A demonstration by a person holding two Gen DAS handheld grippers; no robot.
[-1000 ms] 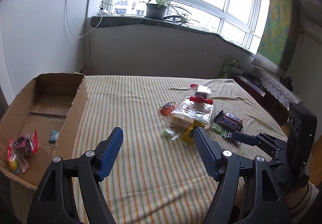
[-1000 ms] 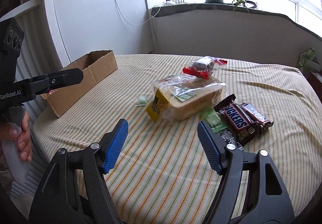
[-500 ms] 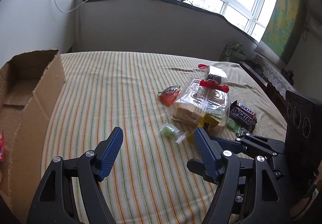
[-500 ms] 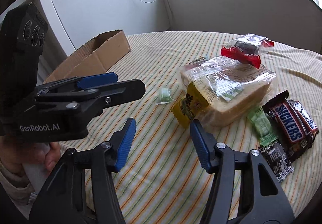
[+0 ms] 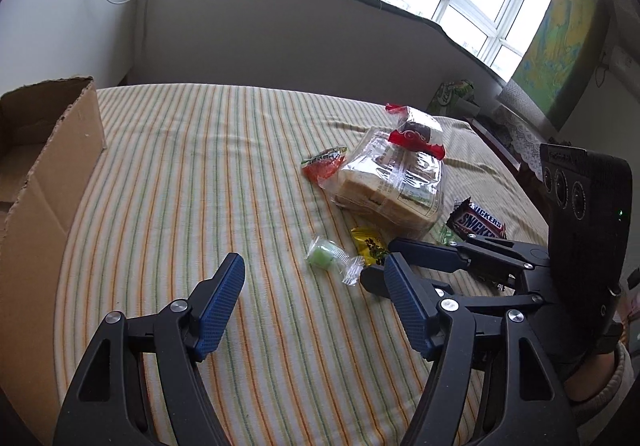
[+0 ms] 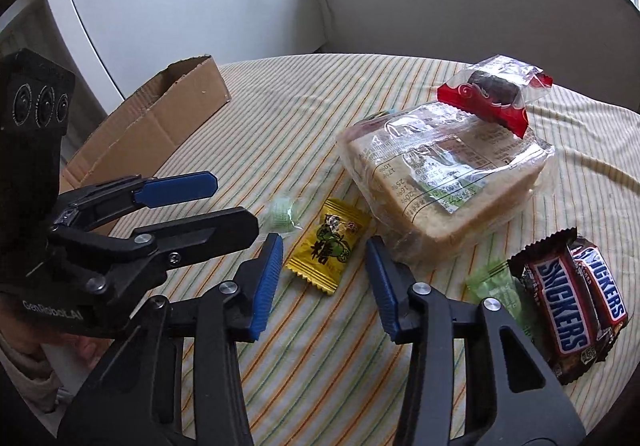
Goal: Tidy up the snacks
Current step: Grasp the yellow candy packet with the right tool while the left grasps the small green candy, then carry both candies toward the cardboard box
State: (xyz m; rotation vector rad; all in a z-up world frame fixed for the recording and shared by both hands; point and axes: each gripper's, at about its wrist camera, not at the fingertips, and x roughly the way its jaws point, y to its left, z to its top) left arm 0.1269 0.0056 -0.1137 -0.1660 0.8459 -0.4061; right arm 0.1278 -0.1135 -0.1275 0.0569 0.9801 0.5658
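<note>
Two Snickers bars [image 6: 576,310] flank the bread bag [image 6: 444,181] — cardboard box [image 6: 160,125] well apart.

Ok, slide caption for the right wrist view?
Right gripper, jaws just narrowing, straddles yellow candy wrapper beside bagged sliced bread on striped cloth.

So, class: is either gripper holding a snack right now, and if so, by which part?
Neither. The right gripper, jaws just closing, straddles the yellow candy without touching; the left gripper is open and empty.

Yellow candy [image 6: 327,244], red wrapper [image 5: 324,167], striped cloth [image 5: 200,173], brown box [image 6: 152,125]
</note>
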